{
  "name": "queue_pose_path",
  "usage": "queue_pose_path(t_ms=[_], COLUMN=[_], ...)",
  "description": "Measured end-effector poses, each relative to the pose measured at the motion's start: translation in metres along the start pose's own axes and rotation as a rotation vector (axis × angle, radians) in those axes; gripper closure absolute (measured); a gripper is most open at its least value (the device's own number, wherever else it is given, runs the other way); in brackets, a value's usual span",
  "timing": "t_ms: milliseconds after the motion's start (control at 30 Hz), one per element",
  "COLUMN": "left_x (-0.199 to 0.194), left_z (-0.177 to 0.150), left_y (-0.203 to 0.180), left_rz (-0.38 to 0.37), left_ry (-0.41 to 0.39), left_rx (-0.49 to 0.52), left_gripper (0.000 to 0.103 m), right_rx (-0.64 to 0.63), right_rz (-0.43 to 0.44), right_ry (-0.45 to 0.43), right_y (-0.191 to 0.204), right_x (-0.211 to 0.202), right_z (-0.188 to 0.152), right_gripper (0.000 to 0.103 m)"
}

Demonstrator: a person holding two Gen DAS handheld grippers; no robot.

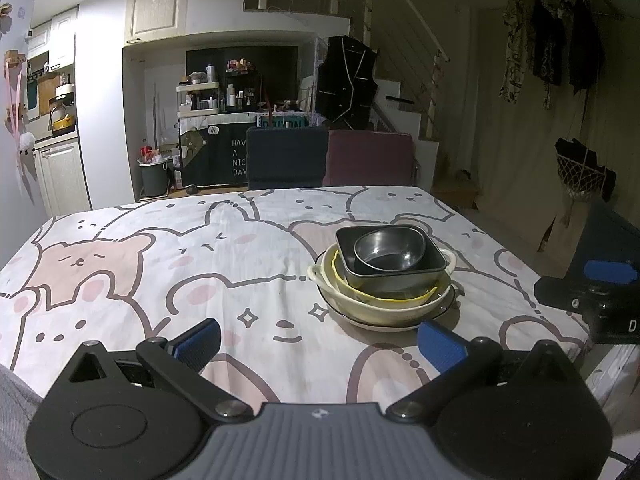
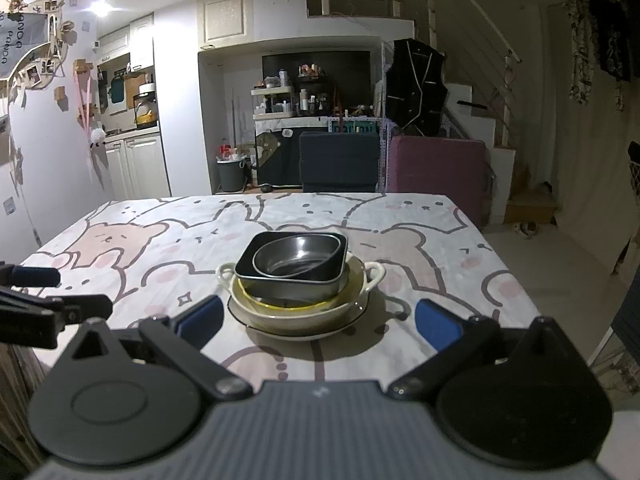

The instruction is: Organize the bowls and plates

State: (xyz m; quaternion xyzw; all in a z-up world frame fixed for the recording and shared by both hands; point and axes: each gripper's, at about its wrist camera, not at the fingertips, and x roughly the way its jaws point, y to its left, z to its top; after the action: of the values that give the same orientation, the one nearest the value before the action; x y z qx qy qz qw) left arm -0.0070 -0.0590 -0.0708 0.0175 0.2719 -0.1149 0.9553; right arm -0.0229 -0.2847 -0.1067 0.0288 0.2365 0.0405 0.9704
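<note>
One stack of dishes stands on the bear-print tablecloth (image 1: 160, 280) (image 2: 440, 240). From the bottom it holds a white plate with a dark rim (image 1: 448, 310) (image 2: 356, 316), a cream two-handled bowl (image 1: 360, 304) (image 2: 372, 276), a yellow-rimmed dish (image 1: 400, 299) (image 2: 280, 302), a dark square bowl (image 1: 400, 278) (image 2: 292, 286) and a small round metal bowl (image 1: 388, 254) (image 2: 292, 262). My left gripper (image 1: 320, 342) is open, short of the stack and to its left. My right gripper (image 2: 318, 320) is open, its blue pads (image 2: 436, 324) flanking the stack's near side without touching.
A dark blue chair back (image 1: 286, 156) (image 2: 338, 160) and a maroon one (image 1: 370, 158) (image 2: 438, 168) stand behind the table's far edge. The other gripper shows at the right edge (image 1: 592, 292) and at the left edge (image 2: 36, 304). Shelves, a bin and stairs lie beyond.
</note>
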Motion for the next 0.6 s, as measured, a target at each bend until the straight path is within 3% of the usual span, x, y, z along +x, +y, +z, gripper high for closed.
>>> queue_pose_path(t_ms=[600], left_x=[-0.0008], left_z=[0.0006], left_y=[-0.0001], left_rz=[-0.004], left_ry=[-0.002], left_rx=[0.001], left_gripper=[0.000], right_rx=[0.001], right_rz=[0.000], right_ry=[0.000], right_y=[0.0004], right_x=[-0.0003], right_z=[-0.0004], right_gripper=[0.000])
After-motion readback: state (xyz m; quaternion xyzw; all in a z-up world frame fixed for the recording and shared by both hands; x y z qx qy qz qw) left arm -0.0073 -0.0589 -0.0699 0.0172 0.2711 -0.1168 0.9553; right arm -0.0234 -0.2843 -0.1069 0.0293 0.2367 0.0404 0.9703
